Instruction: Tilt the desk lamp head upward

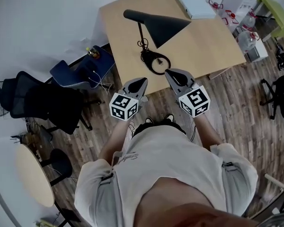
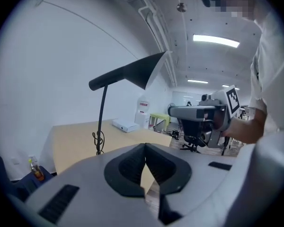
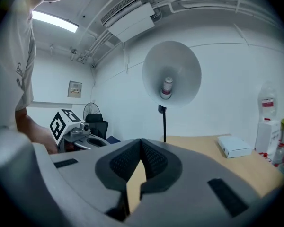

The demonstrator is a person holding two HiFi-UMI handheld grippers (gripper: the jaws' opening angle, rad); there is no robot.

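The desk lamp [image 1: 154,37] stands on the desk [image 1: 208,44] with its round base [image 1: 155,61] close to the near edge, about in the middle of this edge. Its black lamp head [image 1: 169,26] hangs out from the thin stem [image 1: 142,34] toward the right side of the desk, and its open mouth looks down toward the right gripper [image 1: 173,74]. This gripper and the left gripper [image 1: 137,83] both hover just before the near edge, apart from the lamp. On each one the jaws are closed tip to tip with nothing between them. I judge that the tilting is not begun. The first danger is that a closed gripper only pushes the cone, and because the head sits far out from the stem, such a push may tip the lamp or slide the base off the near edge. One gripper should probably hold the base or stem. The cone looks smooth and sloped, so jaws that open too little may slip off it. The cable [image 1: 143,44] is tangled around the stem and could catch a jaw. The white box [image 1: 195,4] at the far right corner is well apart and is no risk.
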